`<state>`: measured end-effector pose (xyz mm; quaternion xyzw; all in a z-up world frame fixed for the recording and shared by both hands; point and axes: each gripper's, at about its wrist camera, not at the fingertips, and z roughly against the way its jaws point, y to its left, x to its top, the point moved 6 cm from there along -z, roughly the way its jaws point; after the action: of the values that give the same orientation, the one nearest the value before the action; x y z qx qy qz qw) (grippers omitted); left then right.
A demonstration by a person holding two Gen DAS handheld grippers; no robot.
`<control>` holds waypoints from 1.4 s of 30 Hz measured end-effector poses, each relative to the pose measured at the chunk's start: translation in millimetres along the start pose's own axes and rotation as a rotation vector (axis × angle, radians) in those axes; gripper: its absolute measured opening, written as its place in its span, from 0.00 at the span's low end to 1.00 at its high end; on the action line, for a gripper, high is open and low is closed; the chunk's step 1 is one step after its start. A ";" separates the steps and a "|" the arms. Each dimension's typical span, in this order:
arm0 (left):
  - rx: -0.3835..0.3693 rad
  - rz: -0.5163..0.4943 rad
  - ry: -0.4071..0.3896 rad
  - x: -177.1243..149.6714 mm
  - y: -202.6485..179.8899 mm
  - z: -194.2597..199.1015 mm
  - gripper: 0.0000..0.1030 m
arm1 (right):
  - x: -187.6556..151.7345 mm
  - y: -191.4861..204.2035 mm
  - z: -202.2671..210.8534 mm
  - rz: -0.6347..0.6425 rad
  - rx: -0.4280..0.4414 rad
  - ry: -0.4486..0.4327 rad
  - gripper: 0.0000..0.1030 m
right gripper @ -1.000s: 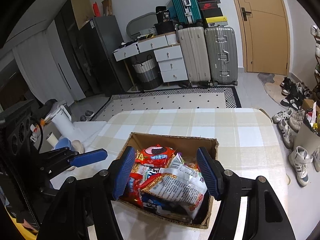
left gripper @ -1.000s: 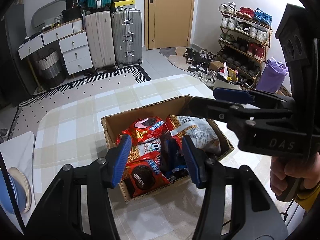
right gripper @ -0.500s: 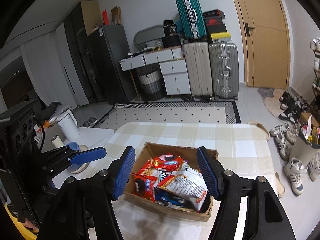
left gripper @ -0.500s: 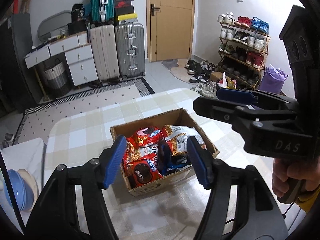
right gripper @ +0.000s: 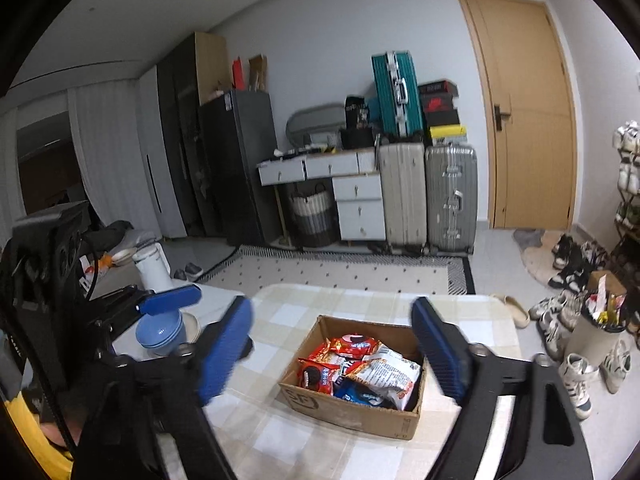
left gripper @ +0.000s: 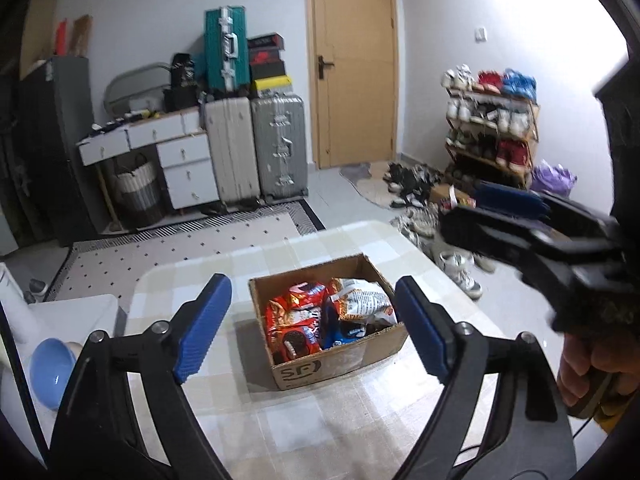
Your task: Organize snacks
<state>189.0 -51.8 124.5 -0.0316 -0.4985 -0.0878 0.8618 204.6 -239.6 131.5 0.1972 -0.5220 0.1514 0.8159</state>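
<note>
Both claws hung released above a checked table (left gripper: 328, 420), the left gripper (left gripper: 310, 330) and right gripper (right gripper: 340, 352) each w/ jaws that had just been opening and nothing between the pads. The snacks sat in one cardboard box (left gripper: 340, 364) mid-table: approx. two red cookie packs (left gripper: 294, 312), one pale noodle bag (left gripper: 362, 304) and one blue pack (left gripper: 344, 332), others poss. hidden beneath. Judged risk: w/ packs heaped loose, a pinch on one slick bag could drag its neighbour over the box wall.
</note>
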 end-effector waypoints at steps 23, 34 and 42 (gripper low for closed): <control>0.225 0.202 -0.123 -112.3 52.0 116.8 1.00 | -122.1 3.7 136.6 -0.021 -0.043 -0.202 0.97; 0.249 0.170 -0.073 -157.4 52.1 59.4 1.00 | -161.0 -16.5 94.2 -0.054 -0.070 -0.123 0.97; 0.239 0.192 -0.020 -182.3 52.3 23.8 1.00 | -189.8 -18.3 53.9 -0.055 -0.080 -0.037 0.99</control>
<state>89.4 24.9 -19.5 0.0231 -0.5088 0.0552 0.8588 92.5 -289.3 -24.2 0.1813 -0.5371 0.1043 0.8172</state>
